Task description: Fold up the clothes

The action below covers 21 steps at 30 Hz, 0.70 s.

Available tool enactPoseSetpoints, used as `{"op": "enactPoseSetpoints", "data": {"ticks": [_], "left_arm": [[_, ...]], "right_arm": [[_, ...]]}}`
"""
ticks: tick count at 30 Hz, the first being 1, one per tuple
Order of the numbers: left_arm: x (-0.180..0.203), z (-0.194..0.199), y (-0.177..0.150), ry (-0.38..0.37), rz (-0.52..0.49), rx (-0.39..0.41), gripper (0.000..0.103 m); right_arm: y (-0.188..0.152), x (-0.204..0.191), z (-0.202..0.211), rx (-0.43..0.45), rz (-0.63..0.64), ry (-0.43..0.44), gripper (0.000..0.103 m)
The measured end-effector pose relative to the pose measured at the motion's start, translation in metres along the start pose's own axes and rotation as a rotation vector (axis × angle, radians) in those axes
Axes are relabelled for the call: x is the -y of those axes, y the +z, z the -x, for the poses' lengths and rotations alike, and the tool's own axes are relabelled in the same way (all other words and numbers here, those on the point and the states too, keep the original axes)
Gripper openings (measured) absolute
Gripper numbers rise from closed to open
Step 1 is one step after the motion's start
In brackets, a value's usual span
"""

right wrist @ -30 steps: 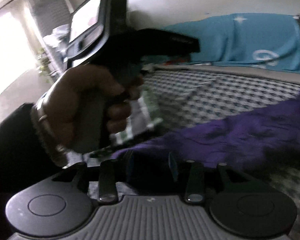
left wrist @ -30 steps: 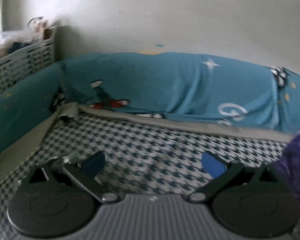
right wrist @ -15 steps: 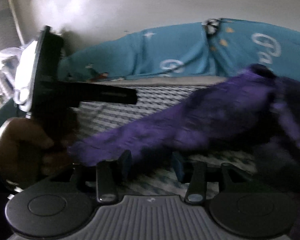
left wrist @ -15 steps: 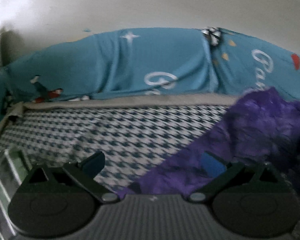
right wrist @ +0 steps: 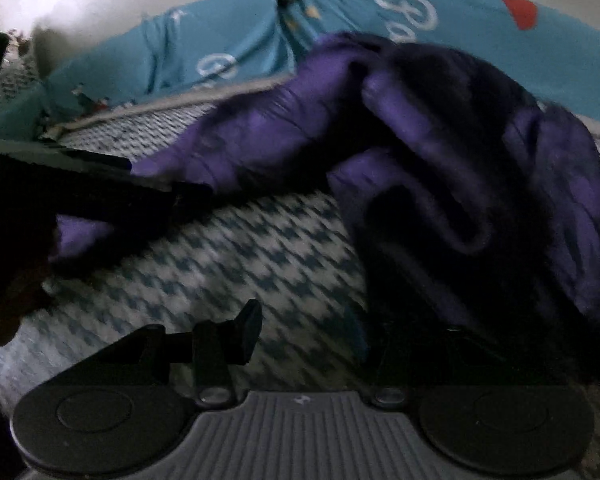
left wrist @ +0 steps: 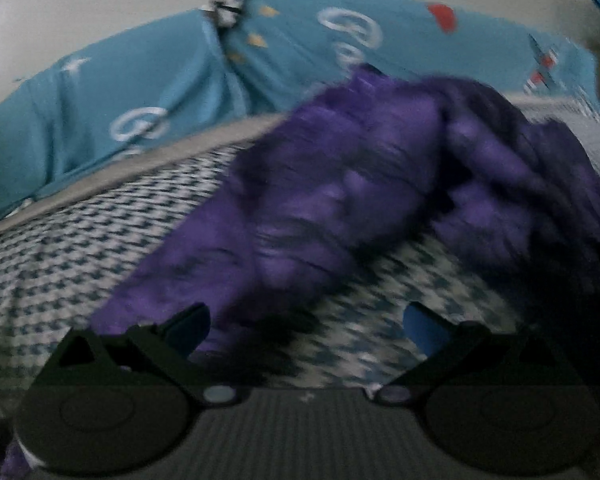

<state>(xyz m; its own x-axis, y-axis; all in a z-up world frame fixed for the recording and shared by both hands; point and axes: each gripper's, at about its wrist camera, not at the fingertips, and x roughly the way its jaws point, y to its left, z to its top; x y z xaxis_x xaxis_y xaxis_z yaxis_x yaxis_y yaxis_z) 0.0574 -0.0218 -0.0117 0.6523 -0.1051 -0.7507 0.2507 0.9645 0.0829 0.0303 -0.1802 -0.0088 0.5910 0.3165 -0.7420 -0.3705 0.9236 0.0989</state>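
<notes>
A crumpled purple garment (left wrist: 340,184) lies on the blue-and-white houndstooth sheet (left wrist: 60,248). One long end stretches to the lower left and a bunched heap sits at the right. My left gripper (left wrist: 306,330) is open wide just above the sheet; its left pad is over the garment's edge and nothing is gripped. In the right wrist view the same garment (right wrist: 440,128) fills the right side. My right gripper (right wrist: 302,332) is open with only sheet (right wrist: 228,248) between its pads, and its right finger is beside a dark fold. Both views are blurred.
A teal printed cover (left wrist: 180,80) runs along the white wall (left wrist: 100,0) behind the bed, with a grey border strip (left wrist: 160,152) below it. The dark housing of the left-hand tool (right wrist: 60,196) fills the left of the right wrist view.
Both views have swung right across the bed onto the purple garment. The right jaws have widened and no longer hold cloth between them. The striped cloth has left the left view.
</notes>
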Motion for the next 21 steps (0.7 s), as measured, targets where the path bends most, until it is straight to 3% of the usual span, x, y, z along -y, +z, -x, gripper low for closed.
{"op": "enactPoseSetpoints", "data": {"ticks": [5,8,15,21], "left_arm": [[0.022,-0.021,-0.006,-0.019,-0.066,-0.028,0.103],[0.022,-0.031,-0.005,0.026,-0.072,-0.027,0.103],[0.004,-0.038,0.009,0.068,-0.009,-0.003,0.103],[-0.026,-0.047,0.02,0.18,0.084,0.006,0.103]], "right_arm": [[-0.003,0.009,0.006,0.05,0.033,-0.105,0.043],[0.004,0.019,0.012,0.103,0.016,-0.163,0.043],[0.021,0.037,0.018,0.197,0.019,-0.292,0.04],[0.036,0.056,0.021,0.231,-0.028,-0.309,0.039]]}}
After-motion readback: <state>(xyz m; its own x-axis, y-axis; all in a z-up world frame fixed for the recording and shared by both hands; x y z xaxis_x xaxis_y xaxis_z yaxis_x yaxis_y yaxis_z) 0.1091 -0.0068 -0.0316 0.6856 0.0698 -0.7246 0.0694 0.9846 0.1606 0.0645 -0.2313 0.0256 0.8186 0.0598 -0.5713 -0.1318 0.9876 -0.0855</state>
